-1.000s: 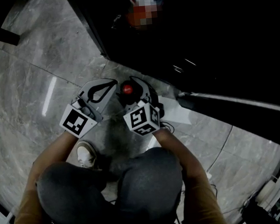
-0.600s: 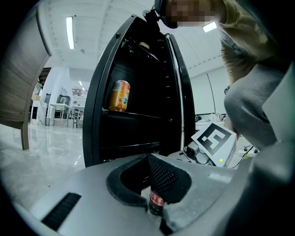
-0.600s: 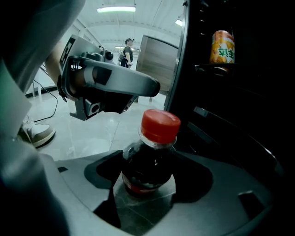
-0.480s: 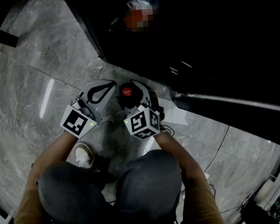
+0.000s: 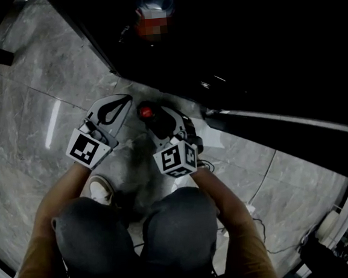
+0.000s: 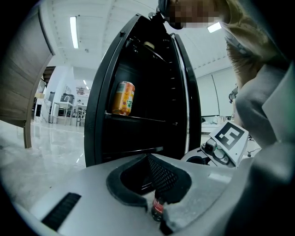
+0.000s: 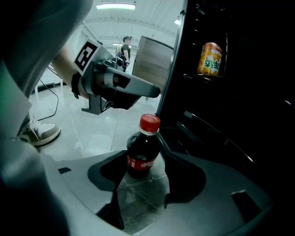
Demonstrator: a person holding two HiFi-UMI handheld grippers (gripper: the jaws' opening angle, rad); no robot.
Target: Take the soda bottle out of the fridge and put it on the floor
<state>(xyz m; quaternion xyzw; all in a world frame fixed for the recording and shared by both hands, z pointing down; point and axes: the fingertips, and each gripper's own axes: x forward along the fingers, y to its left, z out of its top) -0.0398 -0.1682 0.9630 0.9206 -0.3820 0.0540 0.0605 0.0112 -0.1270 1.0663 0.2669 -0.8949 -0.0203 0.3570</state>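
The soda bottle [image 5: 145, 112] [image 7: 142, 154], dark with a red cap and red label, stands upright on the marble floor in front of the open black fridge [image 5: 172, 51]. My right gripper [image 5: 163, 122] [image 7: 140, 174] sits just behind it. Its jaws have just been closing a little, and the bottle stands at their tips with no pad pressing on it. Bare floor shows between the jaws nearer to me. To the left, my left gripper [image 5: 127, 99] [image 6: 159, 203] hangs shut and empty, and the bottle [image 6: 158, 209] shows low beyond its tips.
An orange drink can [image 6: 122, 97] [image 7: 209, 58] stands on a fridge shelf. The open fridge door [image 5: 281, 123] reaches out to the right. The person squats, with a shoe [image 5: 100, 190] on the floor at left. Cables lie at lower right.
My right gripper has drawn back from the bottle toward the person and risen a little. The bottle stays standing on the floor. The left gripper has hardly moved.
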